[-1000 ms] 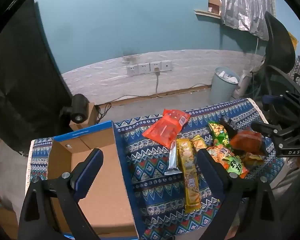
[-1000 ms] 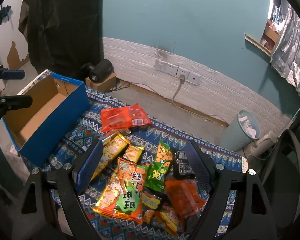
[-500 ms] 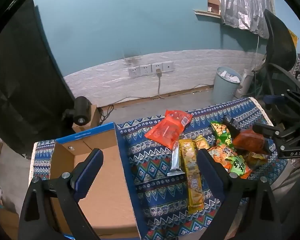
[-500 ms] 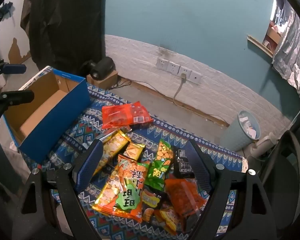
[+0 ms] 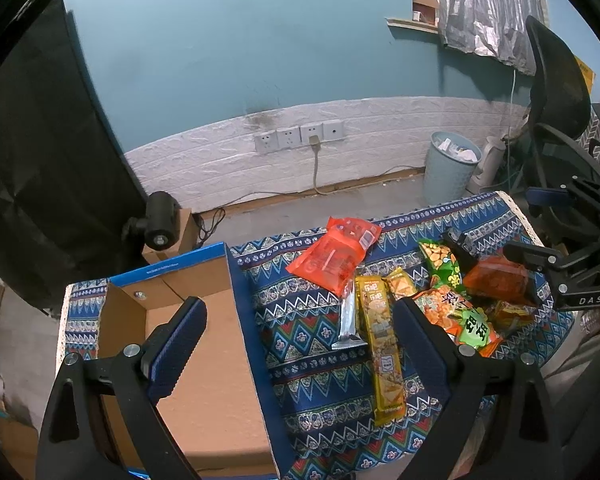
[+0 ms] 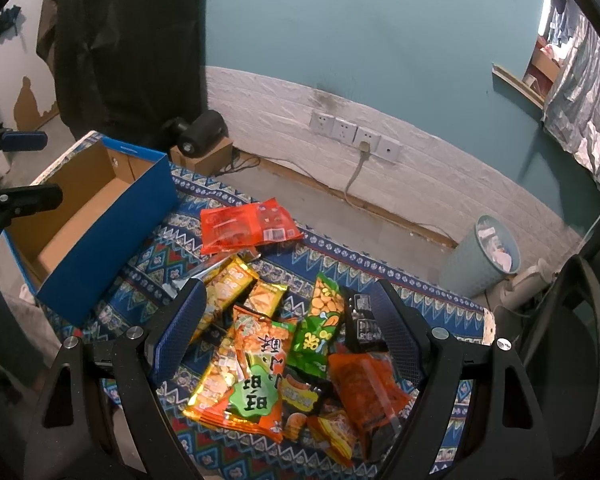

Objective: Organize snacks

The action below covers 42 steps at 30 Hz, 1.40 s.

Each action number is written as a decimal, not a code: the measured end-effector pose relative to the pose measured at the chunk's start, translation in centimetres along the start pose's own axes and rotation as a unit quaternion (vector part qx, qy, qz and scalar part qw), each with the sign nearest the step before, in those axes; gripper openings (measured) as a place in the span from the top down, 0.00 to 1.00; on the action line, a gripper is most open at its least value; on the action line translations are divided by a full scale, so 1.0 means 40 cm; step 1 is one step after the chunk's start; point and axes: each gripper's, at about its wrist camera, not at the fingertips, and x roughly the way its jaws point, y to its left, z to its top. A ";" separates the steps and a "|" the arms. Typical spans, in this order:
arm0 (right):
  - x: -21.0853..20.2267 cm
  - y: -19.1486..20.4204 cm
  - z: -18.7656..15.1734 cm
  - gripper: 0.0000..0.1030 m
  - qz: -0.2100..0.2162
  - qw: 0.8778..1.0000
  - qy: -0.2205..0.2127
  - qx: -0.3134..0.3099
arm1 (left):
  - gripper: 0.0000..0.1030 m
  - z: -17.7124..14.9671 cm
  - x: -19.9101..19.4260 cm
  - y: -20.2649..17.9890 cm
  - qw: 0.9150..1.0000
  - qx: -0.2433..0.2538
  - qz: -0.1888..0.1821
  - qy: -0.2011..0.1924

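- Open blue cardboard box [image 5: 188, 344], brown inside, sits at the left on the patterned cloth.
- Red packet [image 6: 248, 228] lies flat at the far side, apart from the heap.
- Long yellow packet [image 5: 382, 344] lies lengthwise beside a silver bar [image 5: 349, 320].
- Green bag [image 6: 320, 328], orange-green bag [image 6: 256, 372] and orange packet [image 6: 364, 384] overlap in the near-right heap.

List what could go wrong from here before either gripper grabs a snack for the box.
1. The snack pile overlaps heavily, so the open right gripper may pinch two packets or drag neighbours along.
2. The silver bar lies against the long yellow packet; the open left gripper may catch both.
3. The blue box sits at the tablecloth's edge; a bump might shift it.
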 end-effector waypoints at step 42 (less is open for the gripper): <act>0.004 0.009 -0.010 0.20 0.000 1.000 0.007 -0.004 | 0.07 -0.002 0.000 -0.007 1.000 0.000 -0.003 0.002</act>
